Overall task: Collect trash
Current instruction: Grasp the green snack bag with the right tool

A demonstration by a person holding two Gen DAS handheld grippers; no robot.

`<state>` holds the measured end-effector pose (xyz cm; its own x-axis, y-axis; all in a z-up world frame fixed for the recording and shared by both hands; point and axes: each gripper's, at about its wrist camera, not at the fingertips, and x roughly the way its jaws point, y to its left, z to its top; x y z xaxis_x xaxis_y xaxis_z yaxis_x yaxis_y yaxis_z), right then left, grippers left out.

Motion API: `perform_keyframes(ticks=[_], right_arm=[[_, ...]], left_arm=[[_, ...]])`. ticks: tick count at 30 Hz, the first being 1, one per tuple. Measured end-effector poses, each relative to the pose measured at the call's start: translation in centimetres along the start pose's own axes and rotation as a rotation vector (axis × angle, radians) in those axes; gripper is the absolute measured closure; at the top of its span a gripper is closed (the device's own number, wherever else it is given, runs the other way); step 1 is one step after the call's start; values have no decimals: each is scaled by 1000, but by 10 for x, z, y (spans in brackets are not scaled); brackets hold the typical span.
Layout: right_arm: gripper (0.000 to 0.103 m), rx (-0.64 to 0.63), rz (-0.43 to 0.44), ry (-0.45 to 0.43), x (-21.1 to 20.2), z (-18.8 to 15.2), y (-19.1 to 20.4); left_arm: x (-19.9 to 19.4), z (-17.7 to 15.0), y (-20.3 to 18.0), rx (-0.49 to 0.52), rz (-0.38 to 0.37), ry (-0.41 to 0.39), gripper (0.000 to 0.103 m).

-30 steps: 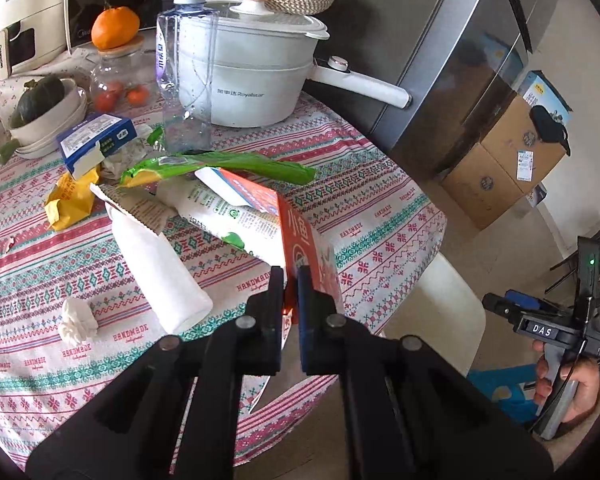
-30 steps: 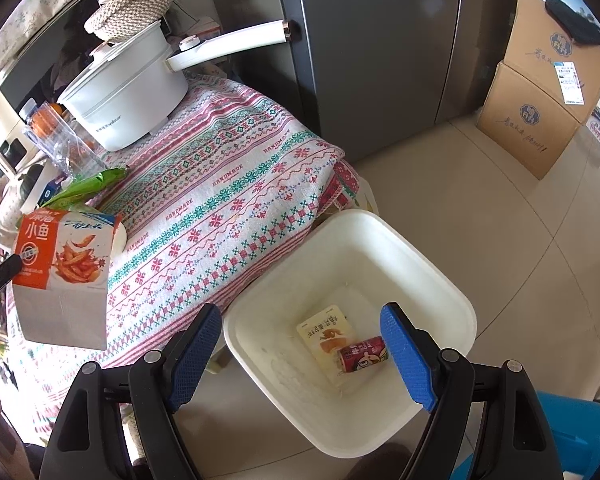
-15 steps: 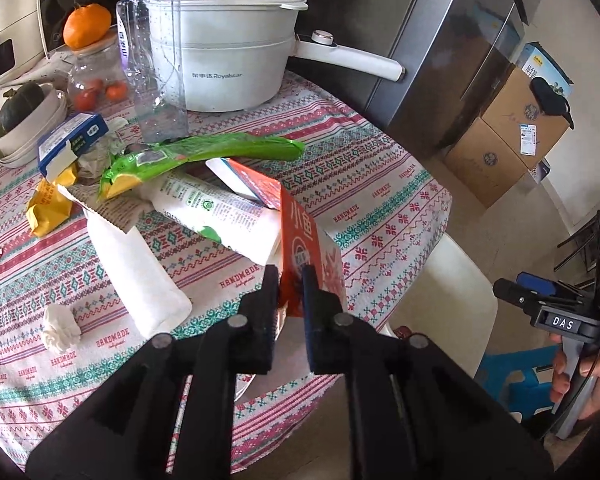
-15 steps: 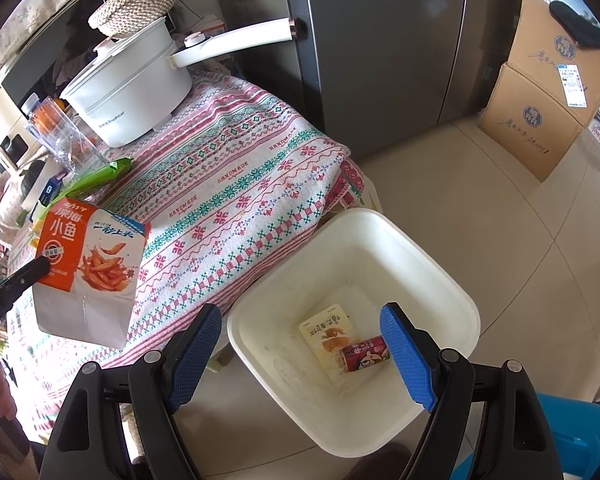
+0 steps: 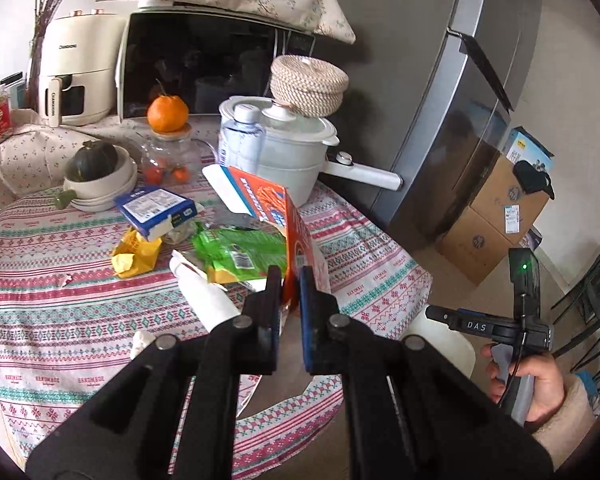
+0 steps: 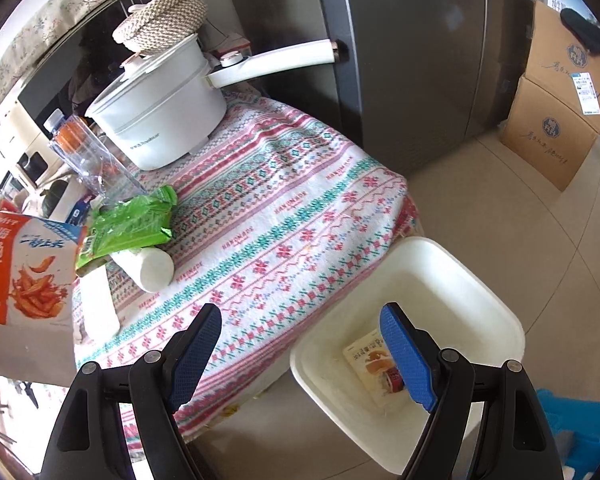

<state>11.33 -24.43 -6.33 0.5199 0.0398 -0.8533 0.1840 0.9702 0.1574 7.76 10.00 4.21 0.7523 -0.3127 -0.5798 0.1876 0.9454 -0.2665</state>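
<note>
A: Snack bag (image 5: pixel 296 236), the orange and white one, where is it?

B: Pinched between the narrow jaws of the left gripper (image 5: pixel 289 280), clear of the table (image 5: pixel 60 304), over its near edge. From the right wrist view the same bag (image 6: pixel 24 276) hangs at the left, off the cloth.

A: And the right gripper (image 6: pixel 300 344)?

B: Jaws spread wide, holding nothing. It hovers above the table's edge and the white bin (image 6: pixel 460 280), which stands on the floor just beside the table's corner.

A: Anything in the bin?

B: A small pale packet (image 6: pixel 370 364) on the bottom, with a red can (image 6: pixel 392 380) on it, partly hidden by the blue pad (image 6: pixel 404 356).

A: What trash lies on the table?

B: A green wrapper (image 6: pixel 132 224) lying over a white tube (image 6: pixel 148 266), a yellow wrapper (image 5: pixel 136 256), a blue and white box (image 5: pixel 156 212) and a crumpled tissue (image 5: pixel 142 342) near the front edge. A clear bottle (image 6: pixel 88 156) stands next to the white pot (image 6: pixel 160 120) toward the back edge.
</note>
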Motion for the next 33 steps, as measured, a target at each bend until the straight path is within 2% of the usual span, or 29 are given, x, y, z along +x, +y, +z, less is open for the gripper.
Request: perform_keyframes(ticks=[4,8,10,13,15,17,21,25,28,30,31,32,33], right_arm=[[20,-6,100,8,21,7,38],[20,63,273,52,55,15,72],[21,98,293,73,71,17,85],[23,108,273,38,79,18,104],[23,46,248,10,79,19,122],[23,-62,188,-5,81,21,142],[23,-350,7,-84,82,13,182],[23,-591,-71,-143,88,2,216],[33,-730,-97,-181,97,-4,238],[50,-798,-128,-198,106,-5,251],[54,-821,-132,-202,110,-5,255],[65,-836,-129,-204,113,-5,258],[85,-846,-123,-204,115,-4,259]], left_arm=[[-17,3,45,-78,92,-58,93],[-17,1,73,-106,170,-54,93],[-16,1,82,-120,177,-45,93],[-20,-1,92,-120,206,-56,93],[-20,0,98,-117,229,-61,93],[-20,0,104,-120,242,-53,93],[-18,-2,117,-150,243,-33,93],[-13,-3,123,-169,244,-14,93],[-9,-3,122,-168,245,-4,93],[-7,-3,120,-164,246,1,93],[-6,-3,120,-163,247,3,93],[-5,-3,120,-163,248,5,93],[-5,-2,119,-164,249,4,93]])
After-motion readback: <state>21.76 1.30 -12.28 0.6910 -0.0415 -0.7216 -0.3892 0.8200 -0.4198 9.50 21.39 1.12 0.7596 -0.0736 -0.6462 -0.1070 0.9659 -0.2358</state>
